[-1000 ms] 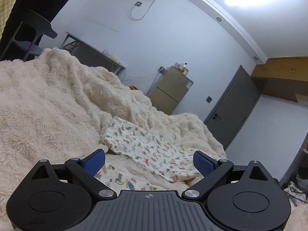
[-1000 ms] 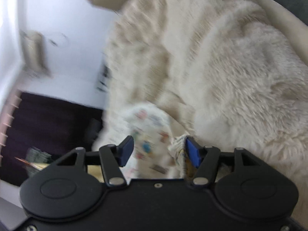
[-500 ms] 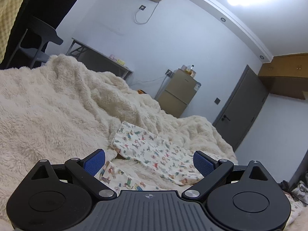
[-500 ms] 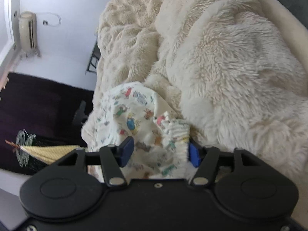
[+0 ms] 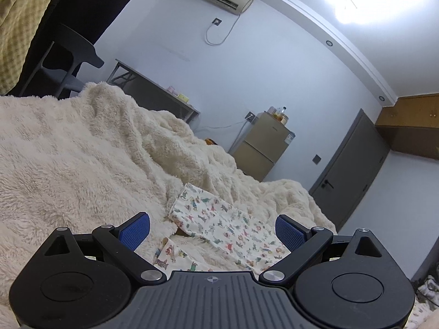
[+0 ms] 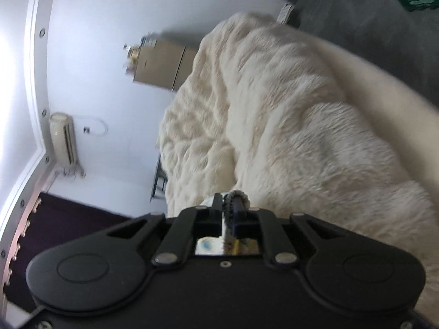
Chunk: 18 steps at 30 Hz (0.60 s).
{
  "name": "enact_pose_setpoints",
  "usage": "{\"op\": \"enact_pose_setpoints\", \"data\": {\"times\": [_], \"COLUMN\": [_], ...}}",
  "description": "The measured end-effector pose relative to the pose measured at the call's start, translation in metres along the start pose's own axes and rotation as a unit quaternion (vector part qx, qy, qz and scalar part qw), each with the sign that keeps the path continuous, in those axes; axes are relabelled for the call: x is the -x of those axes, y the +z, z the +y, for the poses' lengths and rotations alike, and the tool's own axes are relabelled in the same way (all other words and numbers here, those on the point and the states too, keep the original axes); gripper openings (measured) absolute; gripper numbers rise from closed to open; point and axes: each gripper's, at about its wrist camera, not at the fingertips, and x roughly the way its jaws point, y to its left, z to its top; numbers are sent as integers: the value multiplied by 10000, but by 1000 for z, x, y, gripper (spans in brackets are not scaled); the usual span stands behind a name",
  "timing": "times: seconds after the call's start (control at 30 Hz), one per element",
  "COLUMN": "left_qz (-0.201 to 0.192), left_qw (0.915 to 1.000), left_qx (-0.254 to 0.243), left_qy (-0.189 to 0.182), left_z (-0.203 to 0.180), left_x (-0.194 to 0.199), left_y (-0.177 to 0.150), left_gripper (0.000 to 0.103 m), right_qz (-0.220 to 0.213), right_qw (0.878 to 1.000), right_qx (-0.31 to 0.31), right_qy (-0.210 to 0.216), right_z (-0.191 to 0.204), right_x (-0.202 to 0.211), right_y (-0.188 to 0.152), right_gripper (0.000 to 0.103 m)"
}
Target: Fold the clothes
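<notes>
A small white garment (image 5: 219, 224) printed with coloured animals lies on a fluffy cream blanket (image 5: 68, 164), stretched from the middle toward the lower right in the left wrist view. My left gripper (image 5: 212, 230) hovers just in front of it, jaws wide open, nothing between the blue pads (image 5: 134, 230). In the right wrist view my right gripper (image 6: 229, 205) has its jaws shut on a bunched, ribbed edge of the printed garment (image 6: 241, 194), which pokes out between the fingers. The rest of the cloth there is hidden under the gripper body.
The cream blanket (image 6: 301, 137) covers the whole bed in heaps and folds. Beyond it stand a small fridge (image 5: 260, 148), a grey door (image 5: 351, 172), a desk (image 5: 153, 93) and a dark chair (image 5: 68, 63) along the walls.
The right gripper's jaws went from open around the garment's ribbed edge to shut on it, and its view swung away toward the fridge. The left gripper tilted slightly, staying open.
</notes>
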Motion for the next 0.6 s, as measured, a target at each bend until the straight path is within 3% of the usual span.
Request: {"op": "enact_pose_setpoints", "data": {"times": [0.03, 0.1, 0.17, 0.2, 0.3, 0.33, 0.43, 0.5, 0.53, 0.6], "left_qz": [33, 125, 271, 437, 925, 1132, 1728, 2098, 2279, 2621], "left_qw": [10000, 9996, 9983, 9956, 9834, 9756, 9380, 9125, 9059, 9034], "left_qx": [-37, -141, -317, -563, -1115, -1406, -2501, -3013, -3093, -2987], "left_qy": [54, 195, 396, 611, 1091, 1249, 1668, 1803, 1783, 1613], "left_z": [-1, -3, -6, -11, -21, -26, -45, -52, -51, -45], "left_x": [0, 0, -2, -4, -9, -9, -4, -2, -2, -4], "left_y": [0, 1, 1, 1, 1, 1, -6, -14, -17, -23], "left_gripper": [97, 97, 97, 97, 97, 97, 97, 97, 97, 97], "right_qz": [31, -90, -409, -541, -383, -302, -46, 302, 416, 517], "right_qw": [9999, 9980, 9969, 9963, 9992, 9994, 9974, 9898, 9849, 9720], "right_qx": [28, 136, 110, 78, -68, 138, 710, 1388, 1679, 2241], "right_qy": [-131, -610, -669, -657, -105, -94, -83, -91, -119, -482], "right_z": [1, 4, 7, 8, 15, 25, 52, 77, 87, 99], "right_x": [-2, -4, 9, 15, 32, 37, 48, 50, 49, 43], "right_y": [-1, -4, -6, -7, -16, -22, -39, -59, -67, -80], "right_gripper": [8, 24, 36, 36, 37, 40, 54, 62, 68, 72]}}
